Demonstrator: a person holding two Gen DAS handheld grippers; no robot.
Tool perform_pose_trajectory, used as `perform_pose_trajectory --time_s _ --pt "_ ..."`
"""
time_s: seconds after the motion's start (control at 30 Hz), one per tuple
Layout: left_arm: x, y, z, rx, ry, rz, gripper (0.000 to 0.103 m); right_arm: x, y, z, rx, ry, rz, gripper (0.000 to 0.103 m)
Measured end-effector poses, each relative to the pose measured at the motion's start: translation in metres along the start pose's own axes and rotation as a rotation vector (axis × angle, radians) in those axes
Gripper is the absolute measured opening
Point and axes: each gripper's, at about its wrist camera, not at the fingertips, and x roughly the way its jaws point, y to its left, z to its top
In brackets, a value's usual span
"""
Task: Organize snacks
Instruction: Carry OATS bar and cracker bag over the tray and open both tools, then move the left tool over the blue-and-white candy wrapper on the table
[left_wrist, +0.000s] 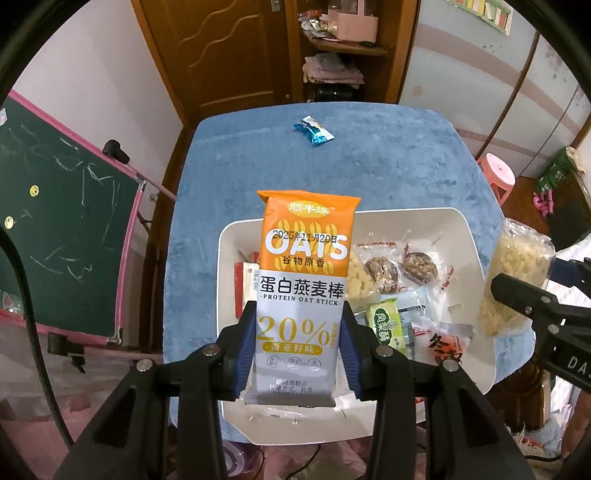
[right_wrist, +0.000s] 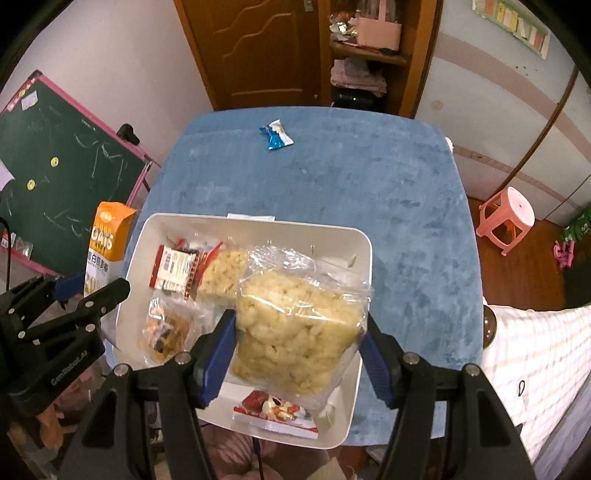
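Protein oat stick (left_wrist: 304, 291), glossy and flat, stands clamped in the left tongs (left_wrist: 299, 354), hiding part of the white bin (left_wrist: 476, 258) below, while the right tongs (right_wrist: 299, 354) pinch a crinkly clear bag of puffed snacks (right_wrist: 299, 332).

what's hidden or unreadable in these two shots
- Left wrist view: the oat stick packet held upright in the left gripper covers the middle of the white bin; the snacks behind it are unseen.
- Right wrist view: the clear bag of puffed snacks in the right gripper hides the bin's near right side.
- Both views: the print on the blue candy wrapper is too small to read.
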Motion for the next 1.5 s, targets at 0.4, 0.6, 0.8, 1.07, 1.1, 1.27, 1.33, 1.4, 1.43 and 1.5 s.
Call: perform_pose_trajectory --time_s 0.4,0.6,0.8,1.07,1.1,1.27,1.33,1.4,1.43,1.5 --pt "-0.003 -0.010 -0.010 0.022 0.012 -0.009 0.080 -0.005 0.002 -0.011 0.015 -0.009 0.034 0.065" --pt "-0.010 -0.011 -0.013 0.037 0.002 -0.002 0.080 -0.008 0.005 -0.011 0.018 -0.019 0.045 0.065" --pt "-0.019 -0.010 -0.013 0.048 -0.015 0.021 0.080 -0.013 0.013 -0.010 -0.001 -0.036 0.063 0.065" --pt "-0.040 -0.014 -0.008 0.067 -0.051 0.055 0.080 -0.029 0.011 -0.007 -0.009 -0.078 0.093 0.065" --pt "-0.044 -0.015 -0.007 0.071 -0.060 0.060 0.080 -0.033 0.009 -0.006 -0.008 -0.086 0.097 0.065" --pt "-0.064 -0.024 0.001 0.090 -0.108 0.090 0.080 -0.050 0.002 -0.003 -0.004 -0.139 0.107 0.065" --pt "-0.071 -0.026 0.005 0.092 -0.125 0.099 0.080 -0.056 -0.001 -0.001 -0.006 -0.159 0.105 0.065" --pt "-0.077 -0.027 0.009 0.092 -0.138 0.106 0.080 -0.060 -0.004 -0.001 -0.006 -0.176 0.100 0.065" --pt "-0.080 -0.027 0.011 0.093 -0.144 0.111 0.080 -0.062 -0.006 0.000 -0.005 -0.182 0.097 0.065" --pt "-0.084 -0.027 0.016 0.092 -0.152 0.121 0.080 -0.064 -0.011 0.001 -0.005 -0.193 0.098 0.065"
